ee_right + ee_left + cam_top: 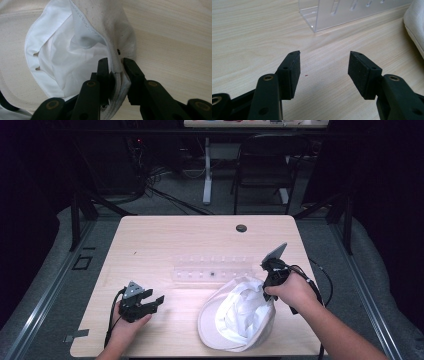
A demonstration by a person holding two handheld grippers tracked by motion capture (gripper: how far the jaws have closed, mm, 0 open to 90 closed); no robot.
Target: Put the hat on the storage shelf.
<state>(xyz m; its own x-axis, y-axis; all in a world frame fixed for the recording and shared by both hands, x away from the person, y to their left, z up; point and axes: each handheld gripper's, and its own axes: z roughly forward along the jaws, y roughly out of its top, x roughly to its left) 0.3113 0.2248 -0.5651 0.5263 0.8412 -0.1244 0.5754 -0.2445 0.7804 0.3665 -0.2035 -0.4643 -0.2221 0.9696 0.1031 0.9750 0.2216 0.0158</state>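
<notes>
From above, our left gripper (pixel 150 301) rests wide open on the desk (pixel 165 235); our right gripper (pixel 267 281) pinches the white cap (pixel 235 320). Up close, its jaws squeeze the soft, floppy, light rim (pixel 117 67) — a good spot to hold.

A white cap (pixel 237 317) lies upside down on the wooden bench (pixel 165 240), near its front edge. The right hand-held gripper (pixel 266 287) is at the cap's back rim, its jaws buried in the fabric. Behind the cap lies a clear rack (pixel 210 268). The left hand-held gripper (pixel 153 298) rests on the bench well apart from the cap, jaws spread. A dark chair (pixel 265 165) stands beyond the bench.
</notes>
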